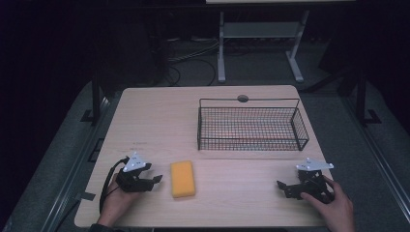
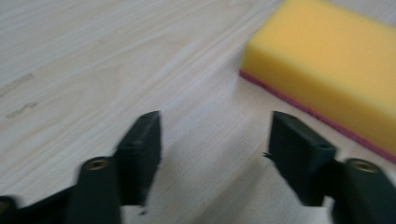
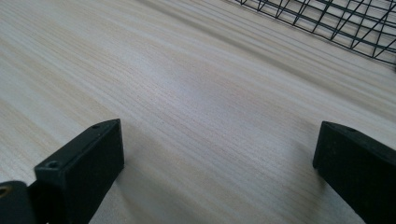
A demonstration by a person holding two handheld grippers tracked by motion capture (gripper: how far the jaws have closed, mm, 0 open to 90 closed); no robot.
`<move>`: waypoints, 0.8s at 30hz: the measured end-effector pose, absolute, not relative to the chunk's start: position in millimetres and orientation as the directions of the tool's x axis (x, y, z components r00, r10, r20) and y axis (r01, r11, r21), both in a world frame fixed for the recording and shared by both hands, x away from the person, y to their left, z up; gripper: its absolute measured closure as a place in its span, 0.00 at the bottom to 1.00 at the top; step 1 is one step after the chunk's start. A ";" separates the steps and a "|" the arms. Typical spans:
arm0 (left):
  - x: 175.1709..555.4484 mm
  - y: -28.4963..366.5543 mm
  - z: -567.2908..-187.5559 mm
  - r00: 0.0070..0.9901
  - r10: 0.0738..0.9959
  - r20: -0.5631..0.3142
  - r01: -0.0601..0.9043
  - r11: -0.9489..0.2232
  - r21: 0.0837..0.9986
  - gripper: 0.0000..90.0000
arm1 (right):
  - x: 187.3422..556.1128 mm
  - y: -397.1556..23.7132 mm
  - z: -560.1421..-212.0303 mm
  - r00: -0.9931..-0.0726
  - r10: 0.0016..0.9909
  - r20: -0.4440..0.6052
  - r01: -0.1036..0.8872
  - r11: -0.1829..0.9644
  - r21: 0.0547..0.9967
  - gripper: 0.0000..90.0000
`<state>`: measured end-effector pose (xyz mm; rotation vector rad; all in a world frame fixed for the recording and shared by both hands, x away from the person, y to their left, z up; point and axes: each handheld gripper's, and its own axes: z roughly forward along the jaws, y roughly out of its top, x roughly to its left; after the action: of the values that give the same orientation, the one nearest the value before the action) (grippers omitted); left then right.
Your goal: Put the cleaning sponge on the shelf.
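We are approaching the sponge (image 1: pixel 183 178), which lies at 3 o'clock of our left gripper (image 1: pixel 155 180); its jaws are apart and empty. The right gripper (image 1: pixel 282 186) waits wide open. Next we must straddle the sponge and close.

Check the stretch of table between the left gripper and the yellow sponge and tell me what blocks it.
Nothing visible does. The left gripper sits beside the sponge with its jaws open and nothing between them, and bare table lies between the jaws and the sponge's near corner.
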<state>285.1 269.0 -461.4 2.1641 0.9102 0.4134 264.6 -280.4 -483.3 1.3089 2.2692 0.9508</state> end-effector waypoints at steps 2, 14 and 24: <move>284.0 269.4 -457.3 0.693 0.720 0.003 0.482 -0.467 0.741 0.52 | 264.6 -280.4 -483.4 -0.510 0.860 0.028 0.623 0.347 0.701 0.01; 289.3 265.9 -446.2 0.708 0.704 -0.049 0.514 -0.466 0.720 1.00 | 264.7 -279.7 -483.3 -0.503 0.864 0.028 0.626 0.342 0.701 0.01; 301.1 252.3 -446.0 0.728 0.682 -0.064 0.502 -0.468 0.727 0.99 | 264.7 -279.6 -483.3 -0.503 0.864 0.028 0.626 0.342 0.701 0.01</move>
<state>301.1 252.3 -446.0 2.1667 0.8910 0.3027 264.7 -279.6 -483.3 1.3184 2.2623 0.9475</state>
